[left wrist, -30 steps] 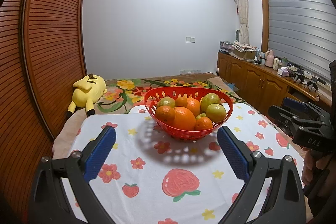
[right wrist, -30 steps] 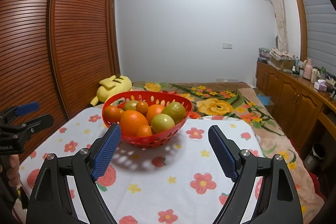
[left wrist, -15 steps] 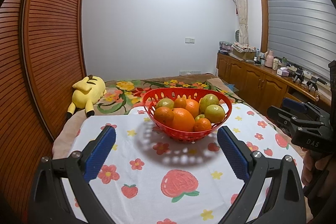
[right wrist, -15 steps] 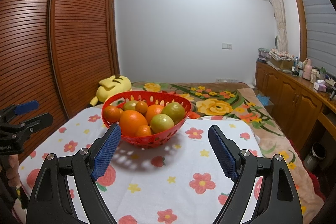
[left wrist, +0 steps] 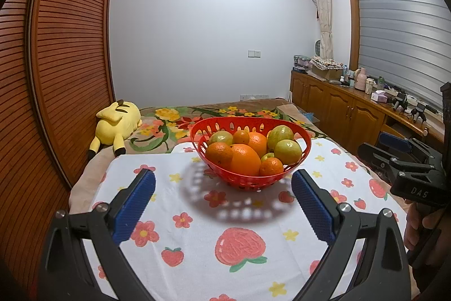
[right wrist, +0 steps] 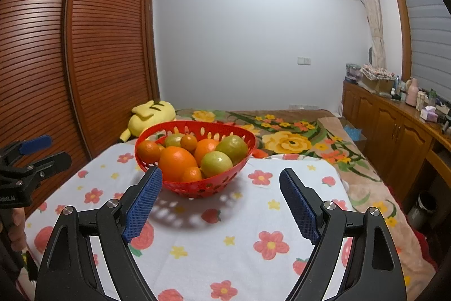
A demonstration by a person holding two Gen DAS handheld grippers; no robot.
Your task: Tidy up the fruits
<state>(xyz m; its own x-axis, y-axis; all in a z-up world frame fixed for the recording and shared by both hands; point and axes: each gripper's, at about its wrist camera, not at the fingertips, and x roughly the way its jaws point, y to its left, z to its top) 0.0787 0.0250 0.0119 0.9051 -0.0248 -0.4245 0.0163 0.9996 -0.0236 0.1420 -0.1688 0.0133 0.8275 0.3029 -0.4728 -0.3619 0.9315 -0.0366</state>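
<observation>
My left gripper [left wrist: 222, 205] sits at the bottom of the left wrist view, its jaws spread wide with nothing between the blue pads [left wrist: 134, 205], only the flowered tablecloth [left wrist: 197, 253] under them. My right gripper [right wrist: 220, 205] fills the bottom of the right wrist view in the same way, jaws released and empty. The red basket [left wrist: 305, 140] stands in the middle of both frames, just above my fingertips, resting on the cloth and apart from both grippers. It is heaped with fruit: a large orange [left wrist: 244, 160] at the front, smaller oranges around it, and green fruits [left wrist: 287, 151] toward the right side. In the right wrist view the left pad overlaps the basket's near rim, though I cannot tell whether it touches. A yellow plush toy [left wrist: 118, 126] lies at middle left, on the flowered blanket [right wrist: 296, 143] beyond the cloth.
</observation>
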